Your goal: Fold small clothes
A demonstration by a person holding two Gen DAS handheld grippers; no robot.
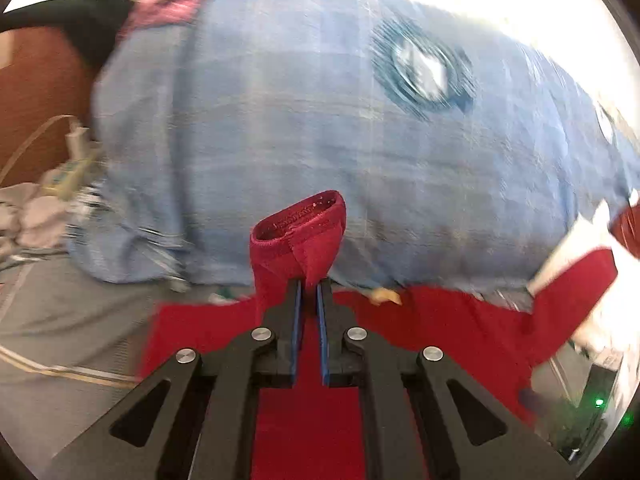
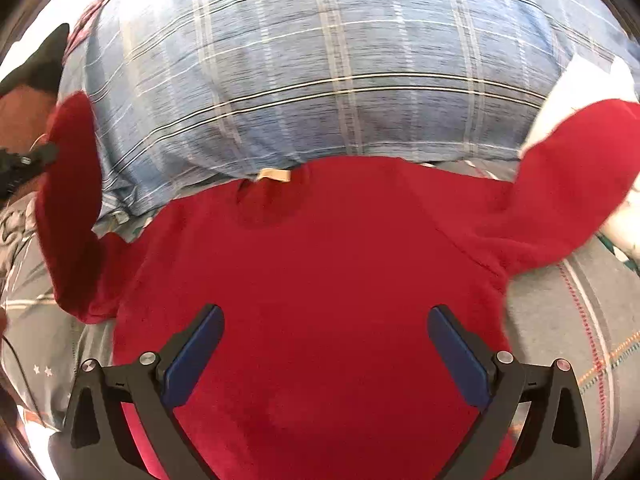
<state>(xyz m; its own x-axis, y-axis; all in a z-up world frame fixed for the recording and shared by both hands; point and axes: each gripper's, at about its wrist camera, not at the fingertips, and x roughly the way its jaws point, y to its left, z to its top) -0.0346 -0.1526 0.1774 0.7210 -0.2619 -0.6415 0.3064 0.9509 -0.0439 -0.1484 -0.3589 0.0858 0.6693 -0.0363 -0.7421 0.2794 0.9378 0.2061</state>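
Note:
A small red sweater [image 2: 320, 260] lies spread on the bed, its neck label [image 2: 274, 175] toward the pillow. My left gripper [image 1: 310, 286] is shut on the cuff [image 1: 298, 236] of one sleeve. That cuff stands up in a loop above the fingertips, over the sweater's body [image 1: 308, 420]. In the right wrist view this sleeve [image 2: 68, 200] is lifted at the far left, with the left gripper's dark body [image 2: 28, 160] beside it. My right gripper [image 2: 324, 320] hangs open above the sweater's chest with nothing between its blue pads. The other sleeve [image 2: 572, 184] lies out to the right.
A large blue plaid pillow [image 2: 300, 80] with a round crest lies right behind the sweater's collar. The grey patterned bedsheet [image 2: 560, 320] surrounds the sweater. A white cloth [image 2: 580, 80] lies at the right. Cables and a charger [image 1: 76, 140] sit left of the pillow, a black garment [image 1: 80, 12] behind.

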